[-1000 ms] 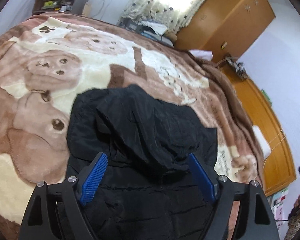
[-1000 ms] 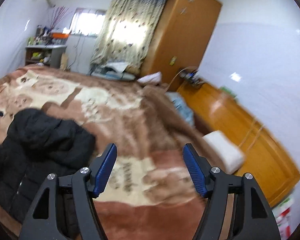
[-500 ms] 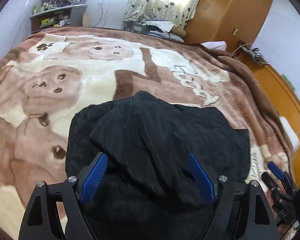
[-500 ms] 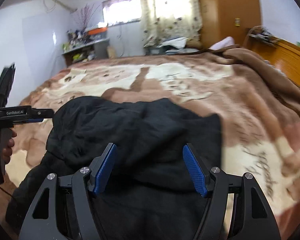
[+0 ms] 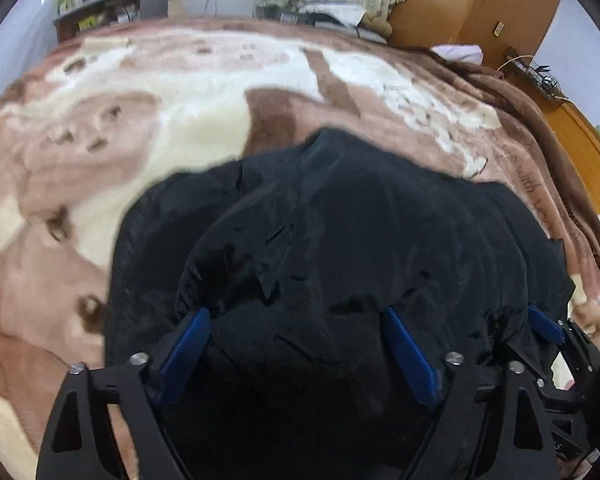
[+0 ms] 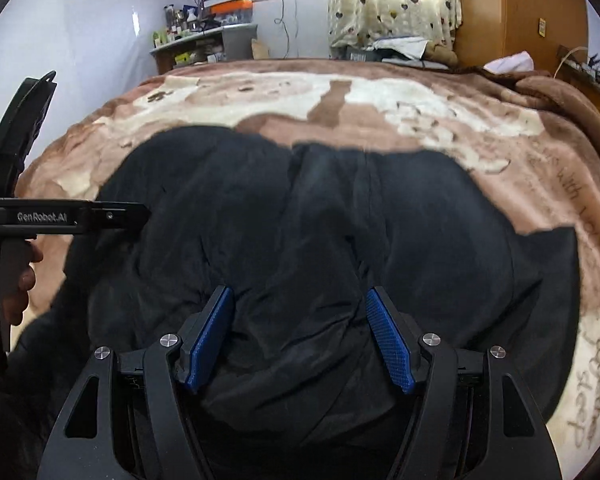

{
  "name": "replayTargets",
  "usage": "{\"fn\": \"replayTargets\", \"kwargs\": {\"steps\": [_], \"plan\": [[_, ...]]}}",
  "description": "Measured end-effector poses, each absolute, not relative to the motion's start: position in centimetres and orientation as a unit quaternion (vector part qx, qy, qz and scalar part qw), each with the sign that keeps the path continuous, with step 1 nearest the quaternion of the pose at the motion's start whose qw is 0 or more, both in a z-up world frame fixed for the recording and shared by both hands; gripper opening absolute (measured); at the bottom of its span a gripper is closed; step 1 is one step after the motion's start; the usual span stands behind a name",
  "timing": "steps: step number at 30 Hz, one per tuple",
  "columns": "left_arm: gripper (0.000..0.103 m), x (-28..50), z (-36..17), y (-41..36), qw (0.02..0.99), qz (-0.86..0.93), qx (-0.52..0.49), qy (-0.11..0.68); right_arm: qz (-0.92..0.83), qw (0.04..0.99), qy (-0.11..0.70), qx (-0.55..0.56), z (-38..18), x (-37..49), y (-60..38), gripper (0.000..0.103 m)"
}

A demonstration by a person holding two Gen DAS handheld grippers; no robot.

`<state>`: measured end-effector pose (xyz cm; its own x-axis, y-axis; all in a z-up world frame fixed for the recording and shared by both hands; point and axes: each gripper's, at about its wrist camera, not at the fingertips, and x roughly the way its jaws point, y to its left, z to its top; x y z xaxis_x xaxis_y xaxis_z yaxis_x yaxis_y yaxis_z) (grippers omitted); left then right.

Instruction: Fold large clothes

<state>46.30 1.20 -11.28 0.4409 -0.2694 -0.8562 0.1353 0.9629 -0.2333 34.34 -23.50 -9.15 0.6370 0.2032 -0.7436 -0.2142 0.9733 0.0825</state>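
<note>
A black hooded padded jacket (image 5: 340,240) lies spread on the bed's brown and cream bear blanket (image 5: 160,128); it also fills the right wrist view (image 6: 320,216). My left gripper (image 5: 296,344) is open, its blue pads low over the jacket's hood area. My right gripper (image 6: 300,328) is open, also close over the jacket, with folds of cloth between its jaws. The right gripper's blue pad shows at the lower right of the left wrist view (image 5: 544,324). The left gripper's body shows at the left of the right wrist view (image 6: 60,220).
The blanket (image 6: 460,120) covers the whole bed. A wooden wardrobe (image 6: 520,8) and curtained window (image 6: 392,0) stand behind the bed. A cluttered shelf (image 6: 204,36) is at the back left. A wooden headboard (image 5: 588,152) runs along the right.
Both grippers have come lower and closer to the jacket. The right gripper swung left from the bed's right side to over the jacket and narrowed somewhat. The jacket looks more spread.
</note>
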Motion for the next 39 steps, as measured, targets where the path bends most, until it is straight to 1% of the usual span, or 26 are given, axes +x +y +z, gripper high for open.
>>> {"fn": "replayTargets", "kwargs": {"steps": [1,2,8,12,16,18,21,24,29,33,39], "plan": [[0.096,46.4,-11.7,1.3,0.844,-0.120,-0.070,0.519,0.116,0.904,0.411,-0.010,-9.8,34.3,-23.5,0.069],[0.097,46.7,-12.4,1.5,0.839,-0.120,-0.076,0.526,0.116,0.903,0.414,-0.017,-10.4,34.4,-23.4,0.069],[0.098,47.0,-13.5,0.6,0.839,-0.108,-0.054,0.530,0.120,0.893,0.433,-0.027,-11.8,35.3,-23.1,0.070],[0.099,46.8,-13.7,0.6,0.842,-0.098,-0.056,0.527,0.117,0.891,0.438,-0.037,-11.9,35.3,-22.8,0.070],[0.098,46.0,-11.4,0.9,0.838,-0.099,-0.070,0.532,0.115,0.885,0.450,-0.035,-9.9,35.3,-23.1,0.070],[0.095,45.0,-10.2,1.1,0.838,-0.115,-0.069,0.528,0.105,0.900,0.422,-0.014,-7.6,34.3,-24.3,0.070],[0.095,43.7,-9.3,0.7,0.844,-0.132,-0.047,0.517,0.083,0.911,0.404,-0.013,-6.4,33.3,-25.9,0.070],[0.096,43.3,-10.4,-0.2,0.841,-0.128,-0.013,0.525,0.074,0.899,0.430,-0.039,-8.1,34.1,-26.3,0.070],[0.099,44.2,-13.1,-0.3,0.835,-0.105,-0.025,0.539,0.067,0.893,0.441,-0.060,-10.3,34.8,-25.7,0.070],[0.100,44.1,-13.4,-1.0,0.841,-0.096,-0.001,0.533,0.063,0.890,0.447,-0.067,-11.4,34.8,-25.5,0.072],[0.100,43.6,-13.0,-0.5,0.837,-0.084,-0.025,0.539,0.060,0.886,0.457,-0.061,-11.5,34.8,-25.9,0.072]]}}
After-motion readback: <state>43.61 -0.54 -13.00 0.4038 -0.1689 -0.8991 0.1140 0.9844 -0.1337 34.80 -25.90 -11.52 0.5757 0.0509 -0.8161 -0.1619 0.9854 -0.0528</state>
